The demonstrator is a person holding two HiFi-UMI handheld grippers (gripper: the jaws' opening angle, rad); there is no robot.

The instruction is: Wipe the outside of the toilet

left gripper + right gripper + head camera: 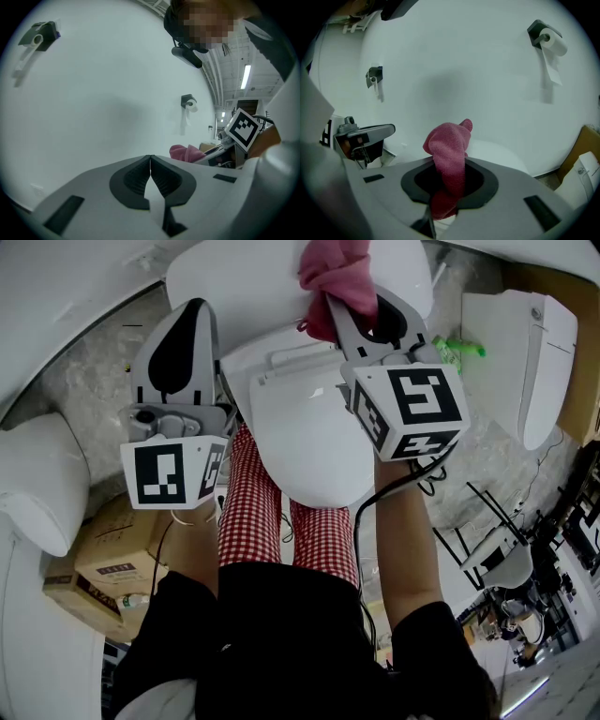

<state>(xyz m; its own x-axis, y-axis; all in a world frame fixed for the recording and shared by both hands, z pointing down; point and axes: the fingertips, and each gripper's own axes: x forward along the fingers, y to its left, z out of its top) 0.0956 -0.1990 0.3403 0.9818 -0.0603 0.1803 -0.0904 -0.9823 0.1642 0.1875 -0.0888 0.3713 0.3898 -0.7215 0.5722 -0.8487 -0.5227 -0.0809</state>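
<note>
Fingers of right gripper point(342, 310) clamped on pink cloth point(335, 273). Cloth bunched, pokes past tips at top centre of head view, over rear of toilet point(309, 437); contact with porcelain unclear. Fingers of left gripper point(195, 307) pressed together, nothing between, left of centre beside toilet's left edge, clear of cloth. Both grippers point toward top of frame, marker cubes nearest camera. Forearms rise from bottom edge, either side of red-checked trousers point(253, 512). Toilet lid down, centre frame.
</note>
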